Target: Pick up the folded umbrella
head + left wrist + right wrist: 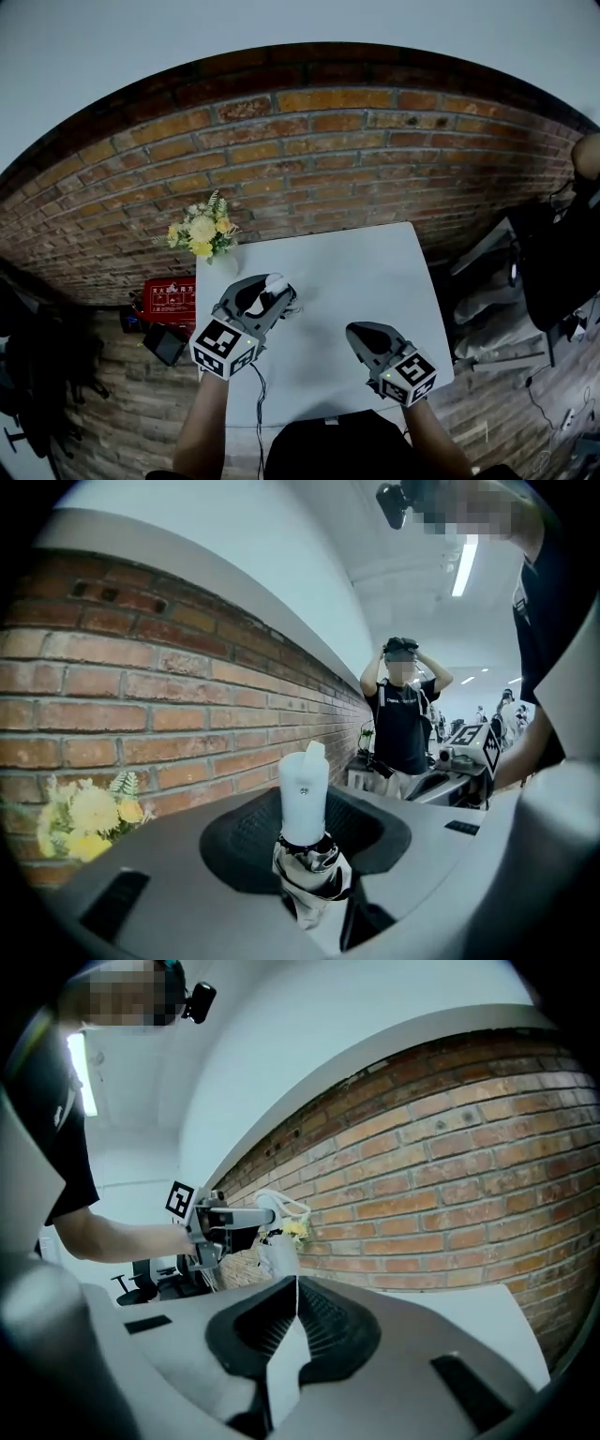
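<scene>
Folded umbrella (pixel 305 803) is pinched in the left gripper (pixel 265 298). Jaws are clamped on the black/white fabric bundle, w/ the white handle sticking up past the tips. It sits over the near-left part of the white table (pixel 361 267); can't tell if the bottom end touches the top. Right gripper (pixel 366 335) is over the near-right part of the table w/ jaws pressed together and nothing btw them, well apart from the umbrella. Tabletop is plain white, w/ a white vase (pixel 225 263) of yellow & white flowers (pixel 200 231) at the far-left corner. Red brick wall (pixel 328 155) runs right behind the table, pale plain wall above it. On the brick-look floor left of the table there's a red box (pixel 169 297) w/ a black box (pixel 165 343) just beside it. A thin cable (pixel 260 403) hangs down from the left gripper. In the left gripper view another person (pixel 403 719) in a dark tee stands further down the wall, both hands up at their head, w/ ceiling strip lights (pixel 464 564) overhead.
</scene>
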Demonstrator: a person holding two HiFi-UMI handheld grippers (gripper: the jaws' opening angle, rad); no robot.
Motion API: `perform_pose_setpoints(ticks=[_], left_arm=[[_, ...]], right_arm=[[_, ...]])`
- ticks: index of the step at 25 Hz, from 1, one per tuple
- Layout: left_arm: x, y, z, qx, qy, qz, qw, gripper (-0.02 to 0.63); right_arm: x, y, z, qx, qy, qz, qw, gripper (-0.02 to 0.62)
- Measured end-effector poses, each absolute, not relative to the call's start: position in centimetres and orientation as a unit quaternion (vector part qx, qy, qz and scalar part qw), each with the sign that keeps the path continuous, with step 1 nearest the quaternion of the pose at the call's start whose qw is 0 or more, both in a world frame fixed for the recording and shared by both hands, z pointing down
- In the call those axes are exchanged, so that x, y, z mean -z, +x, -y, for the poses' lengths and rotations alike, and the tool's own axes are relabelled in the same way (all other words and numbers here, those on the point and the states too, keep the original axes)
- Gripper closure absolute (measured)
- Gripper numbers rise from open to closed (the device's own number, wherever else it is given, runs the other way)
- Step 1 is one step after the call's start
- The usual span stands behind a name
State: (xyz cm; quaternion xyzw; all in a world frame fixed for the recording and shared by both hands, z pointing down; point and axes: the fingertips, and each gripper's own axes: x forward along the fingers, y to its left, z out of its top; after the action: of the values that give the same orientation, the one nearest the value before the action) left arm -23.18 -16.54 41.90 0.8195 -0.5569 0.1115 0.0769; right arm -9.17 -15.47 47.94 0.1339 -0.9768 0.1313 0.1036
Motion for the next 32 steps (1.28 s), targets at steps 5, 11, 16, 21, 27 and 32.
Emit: perform_pose_setpoints(ticks=[5, 11, 16, 21, 27, 32], left_arm=[[-41.3, -22.4, 13.4, -0.079, 0.805, 0.581, 0.093, 0.453], [-39.7, -22.7, 9.7, -0.052, 0.772, 0.626, 0.093, 0.453], [-39.3, -24.7, 6.6, -0.020, 0.736, 0.668, 0.107, 0.453], [-38.4, -25.7, 4.7, -0.022, 0.713, 0.694, 0.100, 0.453], [-38.2, -26.1, 4.0, -0.017, 0.702, 0.704, 0.100, 0.453], [-38.1, -25.8, 4.3, -0.006, 0.706, 0.701, 0.102, 0.453]], right_arm=[[-45.4, -8.5, 15.3, -0.118, 0.119, 0.983, 0.077, 0.572], [-43.8, -7.6, 15.3, -0.114, 0.103, 0.986, 0.062, 0.572], [-43.1, -7.6, 15.8, -0.117, 0.095, 0.987, 0.053, 0.572], [-42.9, -7.6, 15.9, -0.113, 0.086, 0.988, 0.056, 0.572], [-43.1, -7.7, 16.2, -0.115, 0.086, 0.988, 0.056, 0.572], [-43.4, -7.7, 16.4, -0.114, 0.090, 0.988, 0.059, 0.574]])
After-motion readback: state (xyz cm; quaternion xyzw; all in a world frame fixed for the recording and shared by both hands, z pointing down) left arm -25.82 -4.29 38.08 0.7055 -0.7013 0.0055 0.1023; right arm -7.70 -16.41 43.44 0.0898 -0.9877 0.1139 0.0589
